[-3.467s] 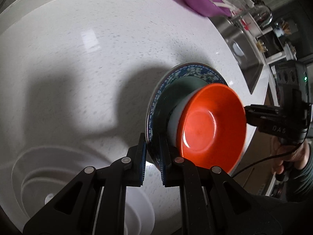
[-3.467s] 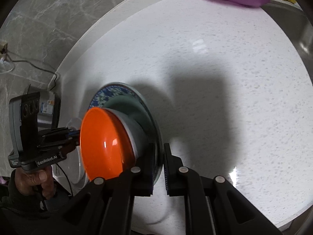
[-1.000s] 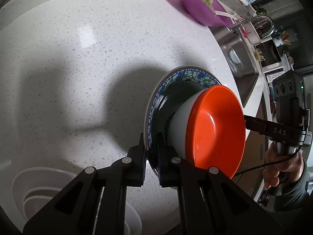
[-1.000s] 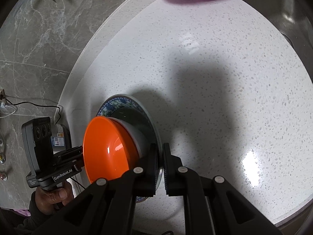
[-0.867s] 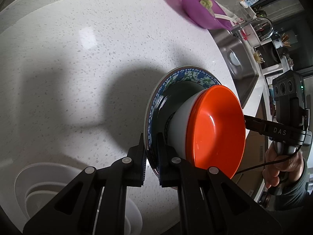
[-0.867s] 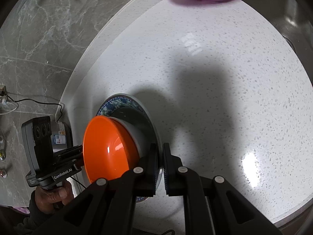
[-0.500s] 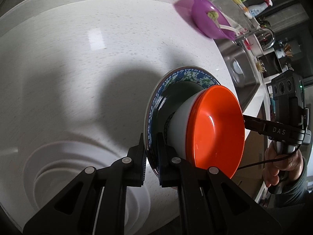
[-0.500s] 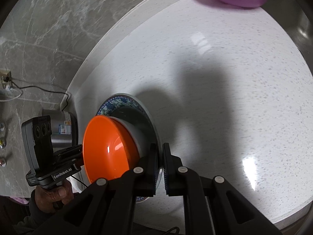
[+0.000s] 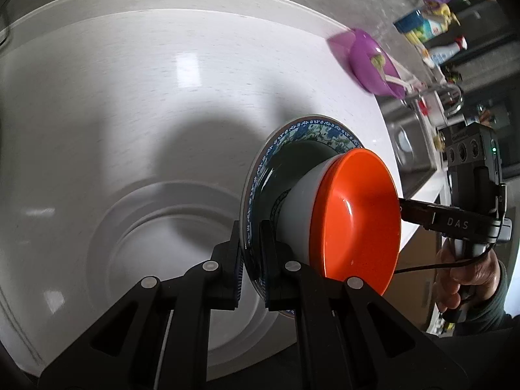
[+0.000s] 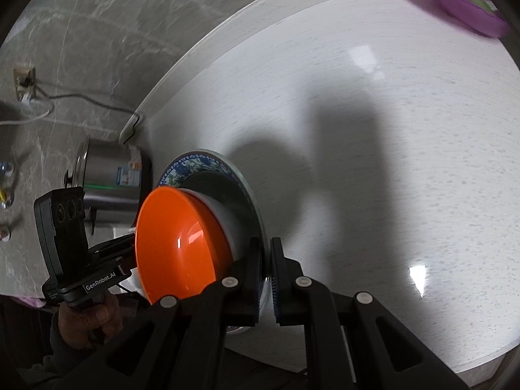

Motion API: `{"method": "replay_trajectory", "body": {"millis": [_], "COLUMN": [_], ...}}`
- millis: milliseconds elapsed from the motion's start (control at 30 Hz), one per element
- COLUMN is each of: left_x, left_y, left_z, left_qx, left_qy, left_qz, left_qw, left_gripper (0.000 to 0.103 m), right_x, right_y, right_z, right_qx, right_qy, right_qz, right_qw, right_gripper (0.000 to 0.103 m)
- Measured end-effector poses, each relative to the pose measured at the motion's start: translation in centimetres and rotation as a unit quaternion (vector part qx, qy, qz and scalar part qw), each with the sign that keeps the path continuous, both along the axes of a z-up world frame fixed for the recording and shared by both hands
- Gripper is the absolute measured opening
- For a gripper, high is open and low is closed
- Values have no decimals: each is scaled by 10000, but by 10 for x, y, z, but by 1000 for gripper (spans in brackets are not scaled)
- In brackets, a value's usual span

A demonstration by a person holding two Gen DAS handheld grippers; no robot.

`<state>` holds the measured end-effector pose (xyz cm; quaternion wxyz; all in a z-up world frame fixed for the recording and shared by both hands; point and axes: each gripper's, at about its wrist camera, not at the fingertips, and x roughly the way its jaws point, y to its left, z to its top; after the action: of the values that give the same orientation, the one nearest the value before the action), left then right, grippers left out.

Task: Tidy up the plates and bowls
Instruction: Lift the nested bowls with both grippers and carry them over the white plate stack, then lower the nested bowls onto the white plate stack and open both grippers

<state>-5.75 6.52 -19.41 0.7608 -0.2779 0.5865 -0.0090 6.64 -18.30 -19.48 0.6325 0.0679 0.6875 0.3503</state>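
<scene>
Left wrist view: the left gripper (image 9: 250, 253) is clamped tight on the near rim of the plate (image 9: 308, 131), blue-patterned edge, with an orange bowl (image 9: 357, 221) sitting in it. The whole lot hangs in the air over the counter (image 9: 130, 97). Across the plate the right gripper (image 9: 406, 209) has its tip at the far edge, and a hand (image 9: 461, 276) is holding it. Below sits a white stack (image 9: 169, 227) of dishes, which I'd guess is where this goes. Tip for the carry: move both sides together and keep the plate flat, or that bowl will slide. Lower it centred on the stack and only let go once it's seated. Further off there's a purple bowl (image 9: 373, 61), a sink (image 9: 409, 143) and some bottles.

Right wrist view: the right gripper (image 10: 266, 279) is pinched shut on its side of the plate (image 10: 201, 162) rim, bowl (image 10: 175, 240) leaning toward the left gripper (image 10: 131, 247). The counter (image 10: 406, 130) is white speckled stone, blurred here. A steel pot (image 10: 110, 172) stands by the grey marble wall, with a cable and socket behind it.
</scene>
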Motion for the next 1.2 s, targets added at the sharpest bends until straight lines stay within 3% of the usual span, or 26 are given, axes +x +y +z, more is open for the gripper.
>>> {"method": "replay_trajectory", "body": {"millis": [267,533,767,1200], "left_x": [-60,-105,-126,-127], "left_y": [48,75,85,81], "left_z": [8,-13,-37,-81], "left_qx": [-17,-63,-150,-181], "left_qy": [-27,64,80,212], "left_qz": [556,835,898,923], "left_qw": [9984,9965,9958,9953], "left_gripper": [5,5,5,5], "right_x": [-28,-51,-58,-65], "right_y": [45,79,88,96], "right_z": [-4,-24,-39,-54], "right_qx": [58,-36,-175,-463], "right_qy": [169,324,328,100], "right_qz": [468,792,847,977], "right_qw": [9987,9963,9957,9941], "right_gripper": [10,10,10,10]}}
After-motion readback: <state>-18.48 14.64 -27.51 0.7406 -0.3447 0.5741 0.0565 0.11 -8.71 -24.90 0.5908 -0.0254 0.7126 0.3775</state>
